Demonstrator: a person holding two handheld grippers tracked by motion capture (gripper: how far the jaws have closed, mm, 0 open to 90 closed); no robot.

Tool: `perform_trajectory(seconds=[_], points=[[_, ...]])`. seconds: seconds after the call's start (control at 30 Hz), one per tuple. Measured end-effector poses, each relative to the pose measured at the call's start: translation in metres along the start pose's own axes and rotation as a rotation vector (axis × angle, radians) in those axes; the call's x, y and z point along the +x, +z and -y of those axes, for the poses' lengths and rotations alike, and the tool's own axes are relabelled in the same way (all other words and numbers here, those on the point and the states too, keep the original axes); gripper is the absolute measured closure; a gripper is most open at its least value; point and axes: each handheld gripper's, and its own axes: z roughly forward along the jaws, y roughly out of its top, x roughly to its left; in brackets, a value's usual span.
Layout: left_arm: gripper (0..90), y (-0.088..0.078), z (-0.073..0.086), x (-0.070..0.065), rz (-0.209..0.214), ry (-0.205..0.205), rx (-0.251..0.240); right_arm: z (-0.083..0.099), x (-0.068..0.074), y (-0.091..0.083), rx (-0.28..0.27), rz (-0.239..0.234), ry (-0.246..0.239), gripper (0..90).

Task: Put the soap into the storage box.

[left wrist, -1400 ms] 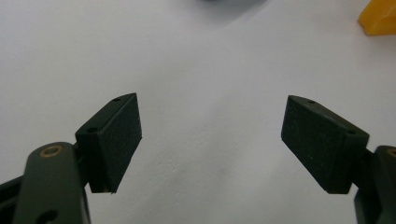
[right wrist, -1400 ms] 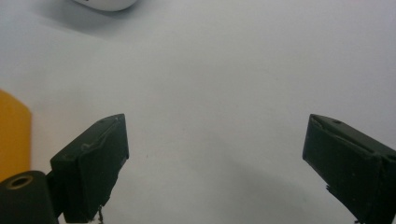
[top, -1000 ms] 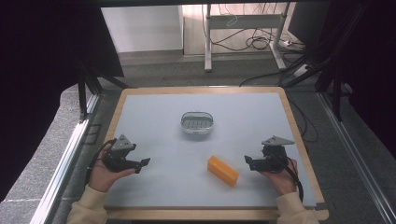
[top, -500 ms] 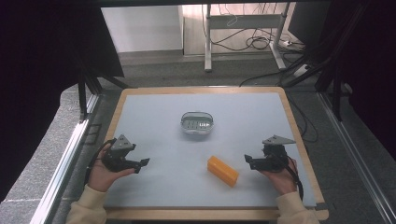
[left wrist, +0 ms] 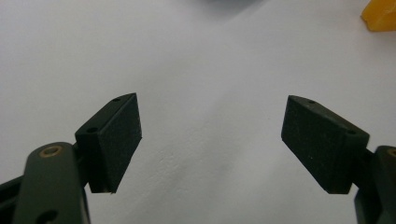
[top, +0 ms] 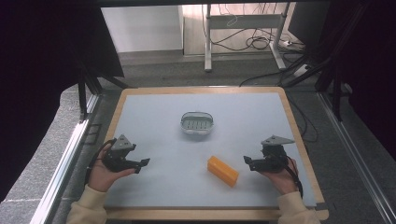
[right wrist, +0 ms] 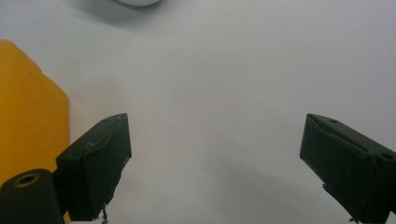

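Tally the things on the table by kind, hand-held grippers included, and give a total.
Orange block: 1
Oval soap dish: 1
Hand-held grippers, left hand-held gripper and right hand-held gripper, both open and empty: 2
Total: 4

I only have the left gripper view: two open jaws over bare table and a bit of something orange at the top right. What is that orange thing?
Observer: An orange block, lying flat on the table between the two grippers.
Operator: Which gripper is closer to it?
Observer: The right gripper; in its own view the block sits just beside one of its jaws, not between them.
Operator: Anything else on the table?
Observer: A small oval dish stands beyond the block, near the middle.
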Motion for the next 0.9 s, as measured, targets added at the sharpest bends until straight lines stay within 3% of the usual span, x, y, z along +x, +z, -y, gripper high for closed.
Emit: perform_trajectory(seconds=[0.2,0.5,0.67,0.9], points=[[20.0,0.001,0.0,-0.001,0.001,0.004,0.004,-0.006,0.001,-0.008,-0.011,-0.024,-0.009,11.9],[20.0,-0.001,0.0,0.0,0.005,-0.001,-0.007,-0.017,0.001,-0.017,-0.02,-0.016,-0.012,14.5],[20.0,-0.002,-0.001,-0.001,0.011,-0.001,-0.012,-0.031,0.0,-0.026,-0.028,-0.03,-0.015,16.5],[20.0,-0.001,-0.001,-0.001,0.01,-0.001,-0.009,-0.044,0.002,-0.029,-0.006,-0.031,-0.013,16.9]])
